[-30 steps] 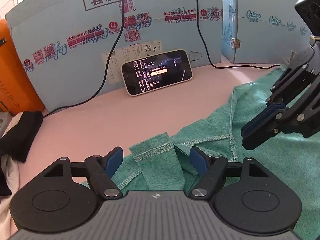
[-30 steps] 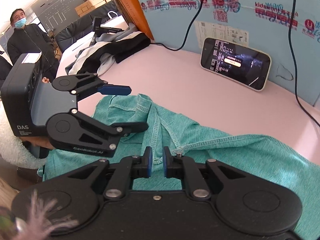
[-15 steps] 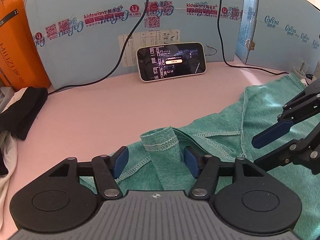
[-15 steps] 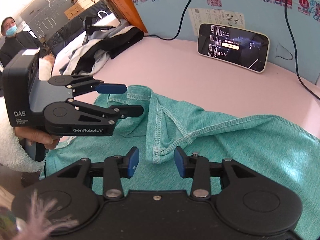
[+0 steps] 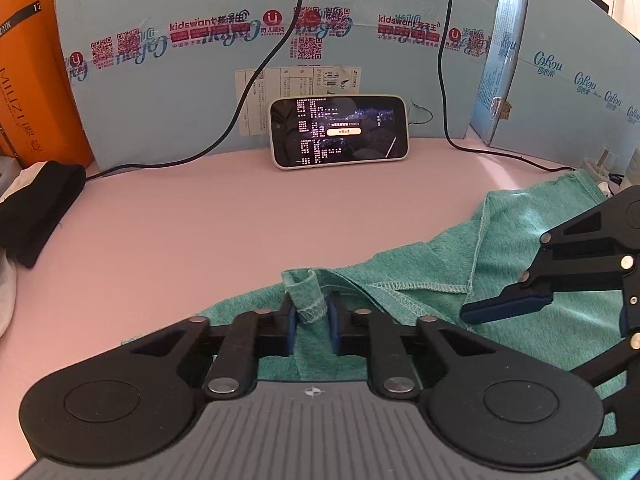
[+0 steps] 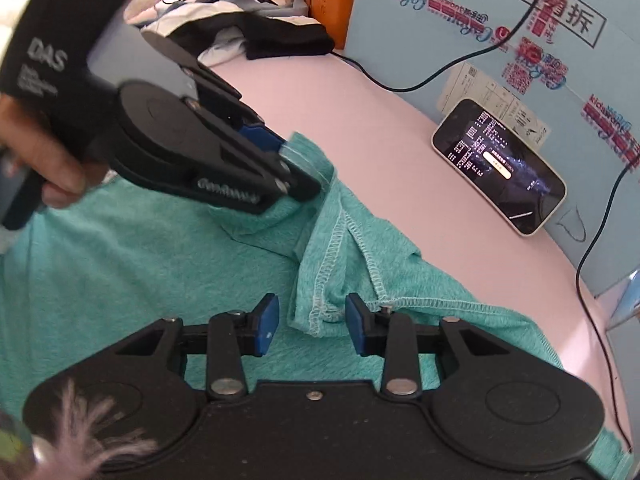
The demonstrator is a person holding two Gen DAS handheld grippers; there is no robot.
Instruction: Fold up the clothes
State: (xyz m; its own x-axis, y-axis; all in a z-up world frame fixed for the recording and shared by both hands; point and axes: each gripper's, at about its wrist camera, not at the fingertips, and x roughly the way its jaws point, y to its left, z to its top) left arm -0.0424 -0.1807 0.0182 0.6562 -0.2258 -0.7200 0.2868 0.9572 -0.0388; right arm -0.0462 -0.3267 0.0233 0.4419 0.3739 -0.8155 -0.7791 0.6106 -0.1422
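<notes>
Two tongs work one green garment [image 5: 520, 240], which lies crumpled on the pink worktop [image 5: 200, 232], toward its near right part in the left wrist view. Left tongs [image 5: 312, 312]: pressed together, pinching a stitched hem fold of the garment, which stands up between the blue pads. Right tongs [image 6: 312, 320]: jaws closing, a hemmed fold of the same garment between them, pads not touching it. A hand [image 6: 48, 160] grips the left tool's handle at the left edge of the right wrist view. Farther back: dark and white clothes [image 5: 36, 208] heaped at the worktop's left; a lit phone [image 5: 340, 132] leaning on blue printed cardboard [image 5: 180, 92]; black cables [image 5: 256, 80] hanging in front of it; an orange box [image 5: 28, 80] at far left.
</notes>
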